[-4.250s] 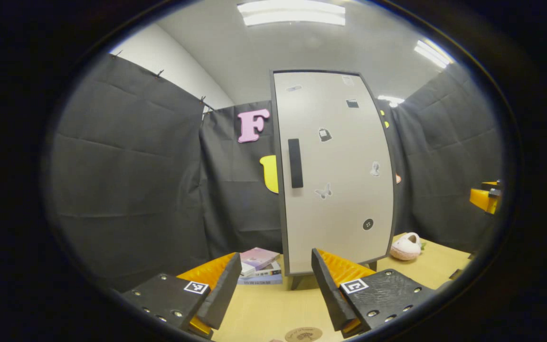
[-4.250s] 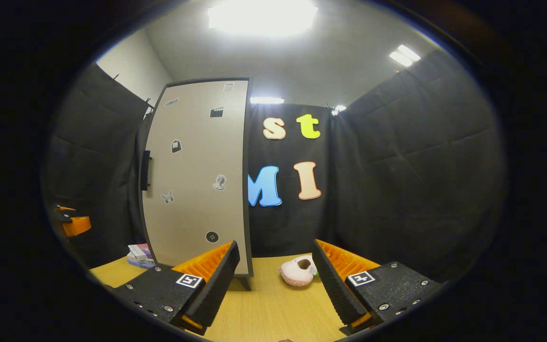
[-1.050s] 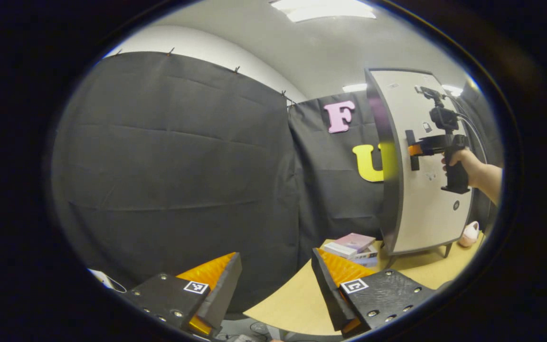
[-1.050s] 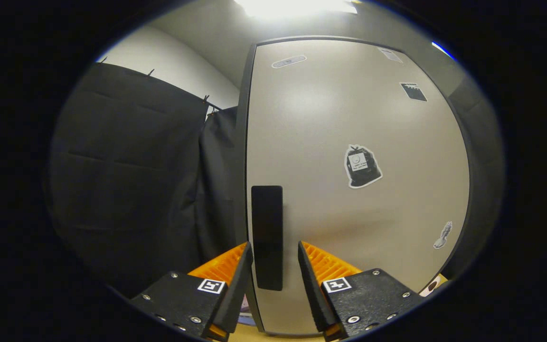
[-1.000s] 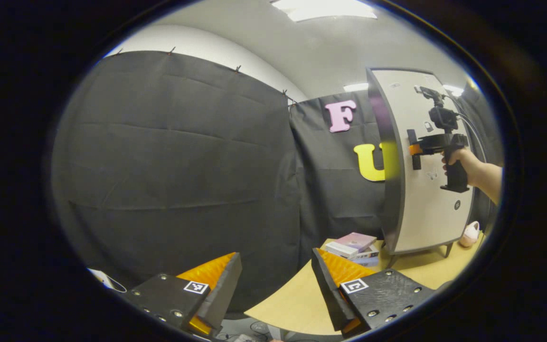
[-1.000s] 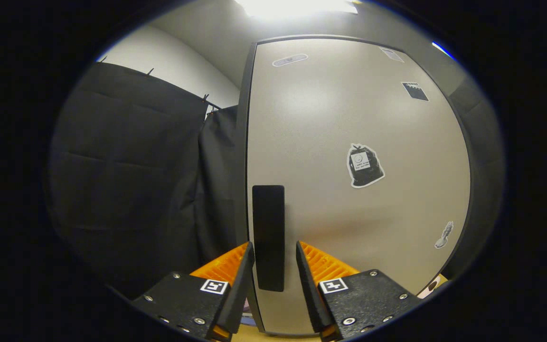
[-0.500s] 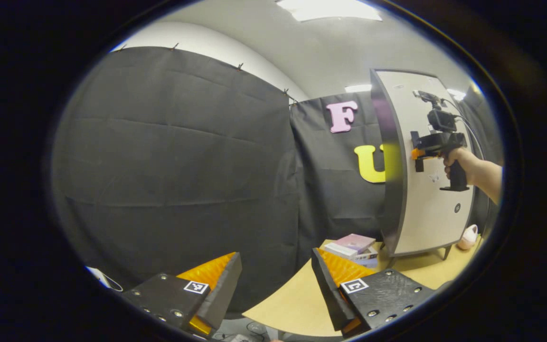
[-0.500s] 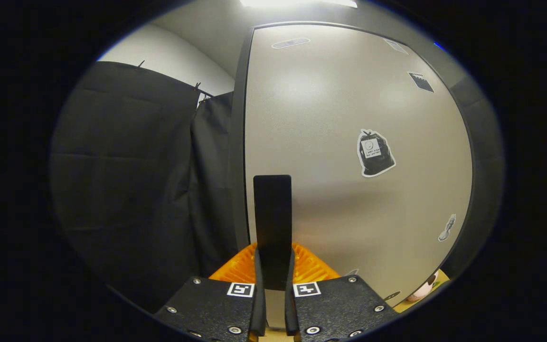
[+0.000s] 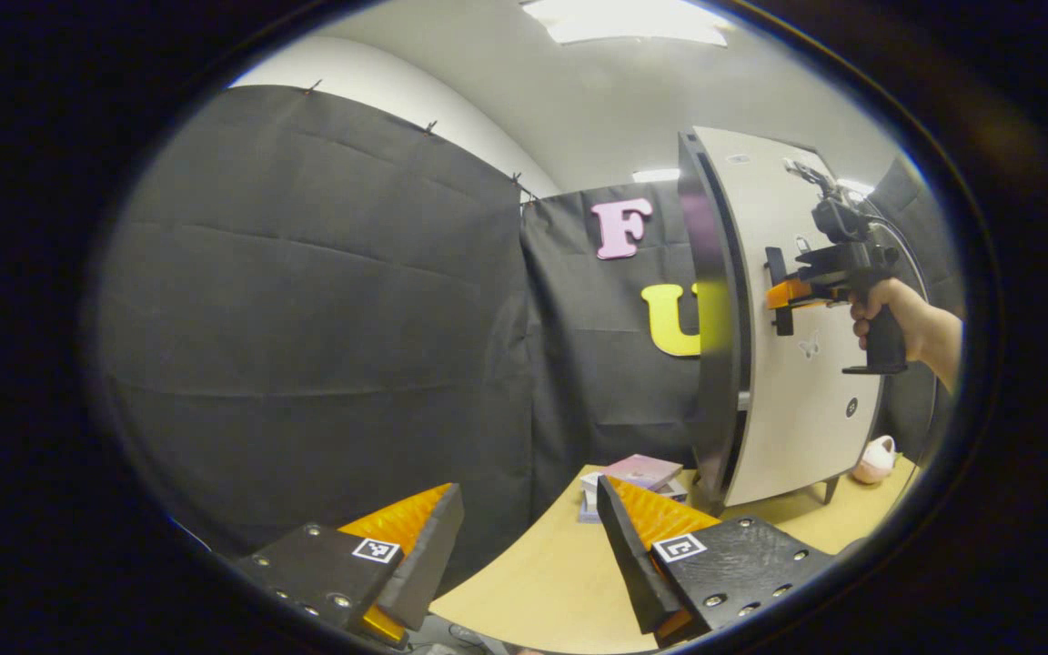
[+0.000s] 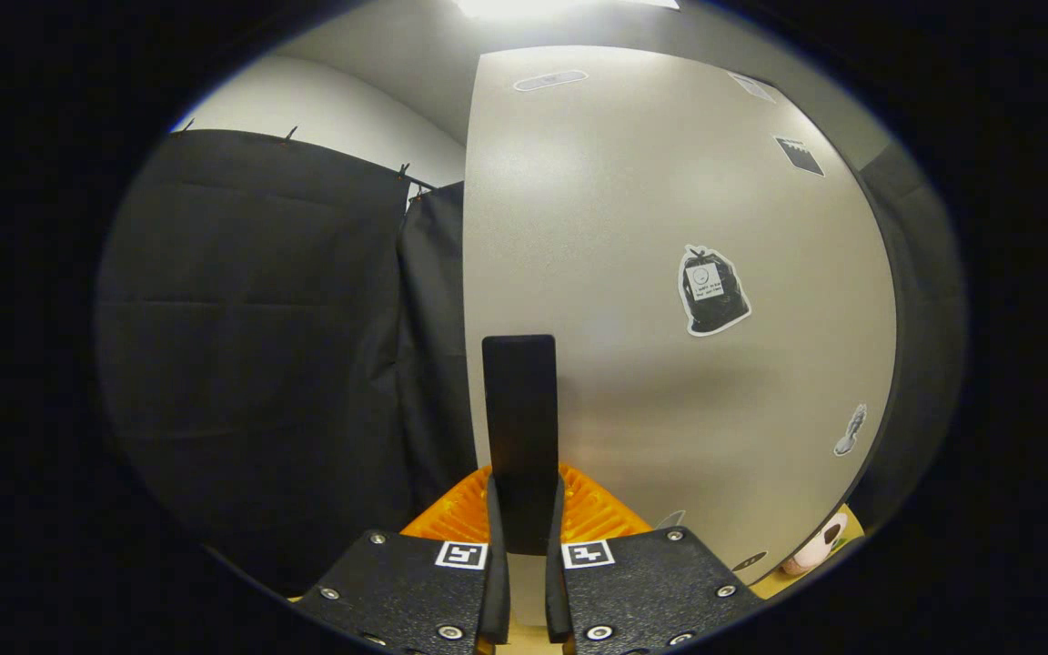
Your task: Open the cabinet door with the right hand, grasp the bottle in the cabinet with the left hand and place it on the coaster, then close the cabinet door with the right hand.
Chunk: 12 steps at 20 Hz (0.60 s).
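Right gripper view puts the cabinet door [image 10: 670, 300] close ahead, its pale face dotted with stickers, and its black handle [image 10: 520, 428] stands upright between the right gripper's [image 10: 520, 546] two fingers, which are clenched on its lower part from both sides. Left gripper view shows the same door [image 9: 801, 364] swung slightly off the dark cabinet [image 9: 713, 318], a narrow gap showing along its front edge; the inside is hidden, so the bottle cannot be made out. There a hand [image 9: 888, 314] grips the right gripper [image 9: 779, 296] at the handle [image 9: 774, 273]. The cabinet stands at the table's [image 9: 542, 582] far edge, with stacked books [image 9: 633, 475] just beside its base and a pink plush toy [image 9: 874, 459] past its far leg. The left gripper [image 9: 529, 537] hangs released above the table's near corner, fingers well apart.
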Motion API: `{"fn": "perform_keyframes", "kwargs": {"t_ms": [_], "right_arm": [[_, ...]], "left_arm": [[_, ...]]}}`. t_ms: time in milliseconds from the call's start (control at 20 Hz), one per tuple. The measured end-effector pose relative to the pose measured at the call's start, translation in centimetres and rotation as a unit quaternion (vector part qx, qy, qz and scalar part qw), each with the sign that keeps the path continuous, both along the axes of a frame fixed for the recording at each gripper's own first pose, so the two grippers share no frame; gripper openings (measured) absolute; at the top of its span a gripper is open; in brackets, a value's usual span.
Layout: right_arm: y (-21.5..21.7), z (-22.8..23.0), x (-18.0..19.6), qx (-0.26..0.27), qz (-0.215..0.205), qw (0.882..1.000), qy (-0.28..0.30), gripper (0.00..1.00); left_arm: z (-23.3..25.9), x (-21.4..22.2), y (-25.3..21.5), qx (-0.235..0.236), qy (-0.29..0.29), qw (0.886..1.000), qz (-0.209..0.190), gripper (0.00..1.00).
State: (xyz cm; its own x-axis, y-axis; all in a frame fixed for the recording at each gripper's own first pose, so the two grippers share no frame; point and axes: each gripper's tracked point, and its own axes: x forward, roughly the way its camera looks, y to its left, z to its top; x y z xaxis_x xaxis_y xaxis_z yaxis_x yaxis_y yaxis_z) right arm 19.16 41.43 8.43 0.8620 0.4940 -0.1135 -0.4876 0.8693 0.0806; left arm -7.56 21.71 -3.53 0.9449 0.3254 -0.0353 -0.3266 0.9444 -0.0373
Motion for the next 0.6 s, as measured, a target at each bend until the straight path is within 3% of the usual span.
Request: {"fn": "perform_keyframes", "kwargs": {"t_ms": [250, 600], "right_arm": [[-0.4, 0.0, -0.1, 0.0, 0.022, 1.0, 0.005, 0.16], [-1.1, 0.1, -0.3, 0.009, 0.065, 0.998, 0.01, 0.15]], "left_arm": [[0.3, 2.0, -2.3, -0.004, -0.004, 1.0, -0.031, 0.87], [2.6, 1.7, -5.2, 0.013, -0.015, 0.999, -0.036, 0.87]]}}
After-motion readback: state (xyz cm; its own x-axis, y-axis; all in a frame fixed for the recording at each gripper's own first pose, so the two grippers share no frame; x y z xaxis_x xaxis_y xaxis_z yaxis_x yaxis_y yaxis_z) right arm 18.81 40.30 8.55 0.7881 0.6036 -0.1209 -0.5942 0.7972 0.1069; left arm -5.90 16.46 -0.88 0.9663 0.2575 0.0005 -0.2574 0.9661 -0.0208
